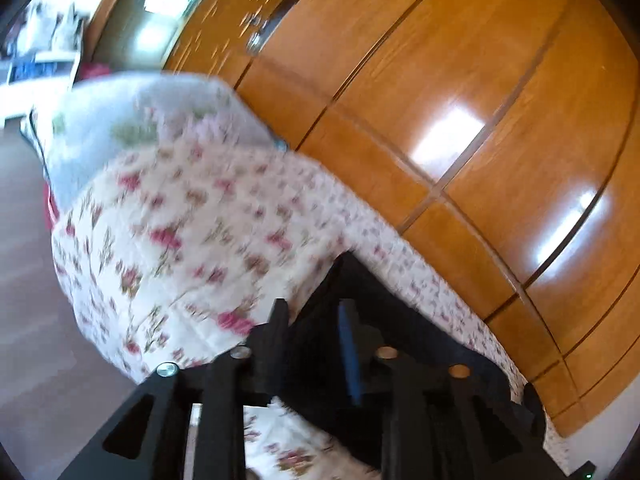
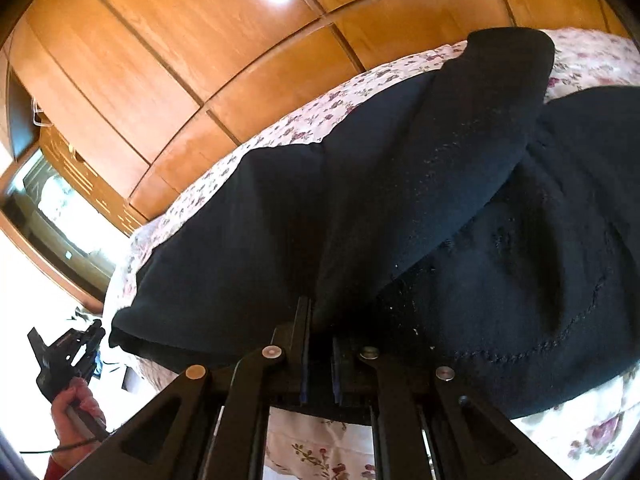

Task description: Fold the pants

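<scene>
Pants (image 2: 400,184): black, knit-like, spread on floral bedspread (image 2: 304,120) beside wooden wardrobe (image 2: 160,60), one leg lying over the other. Soft, limp, light by the look; best pinched at hem or waistband edge. Right gripper (image 2: 320,320): jaws nearly closed at the fabric edge, grip unclear. Left gripper (image 1: 316,316): jaws apart, nothing between.
</scene>
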{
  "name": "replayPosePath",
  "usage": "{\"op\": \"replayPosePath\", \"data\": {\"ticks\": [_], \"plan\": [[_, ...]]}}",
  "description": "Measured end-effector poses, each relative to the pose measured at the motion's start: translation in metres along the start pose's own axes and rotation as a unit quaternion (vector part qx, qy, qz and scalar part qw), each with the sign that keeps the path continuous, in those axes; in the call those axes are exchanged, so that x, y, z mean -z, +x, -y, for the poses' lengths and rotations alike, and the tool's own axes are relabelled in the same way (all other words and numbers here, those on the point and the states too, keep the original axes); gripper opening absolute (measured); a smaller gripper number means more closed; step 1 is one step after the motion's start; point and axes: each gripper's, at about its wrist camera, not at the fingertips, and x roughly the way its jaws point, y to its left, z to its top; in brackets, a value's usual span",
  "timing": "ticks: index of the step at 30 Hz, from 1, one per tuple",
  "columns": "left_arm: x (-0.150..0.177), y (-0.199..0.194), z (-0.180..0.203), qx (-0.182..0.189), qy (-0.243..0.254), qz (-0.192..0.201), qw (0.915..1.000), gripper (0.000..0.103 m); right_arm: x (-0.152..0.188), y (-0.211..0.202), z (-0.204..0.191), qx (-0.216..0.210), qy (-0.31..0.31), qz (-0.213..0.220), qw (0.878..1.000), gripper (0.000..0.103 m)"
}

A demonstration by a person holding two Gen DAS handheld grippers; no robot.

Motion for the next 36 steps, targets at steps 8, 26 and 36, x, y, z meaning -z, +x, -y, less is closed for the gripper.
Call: {"op": "replayPosePath", "data": {"ticks": [8,26,36], "plan": [[0.033,0.044,0.094,0.094,0.102,-0.079,0.9872,0.029,-0.004,-0.036,0.011,0.0,0.013,0.02,1.0,0.023],[0.136,0.09,0.167,0.166,0.214,-0.25,0.9294,0.029,-0.212,-0.003,0.053,0.199,0.019,0.081,0.976,0.061],[0.139,0.087,0.165,0.175,0.229,-0.24,0.927,0.029,-0.243,0.095,0.103,0.356,0.015,-0.045,0.933,0.057]]}}
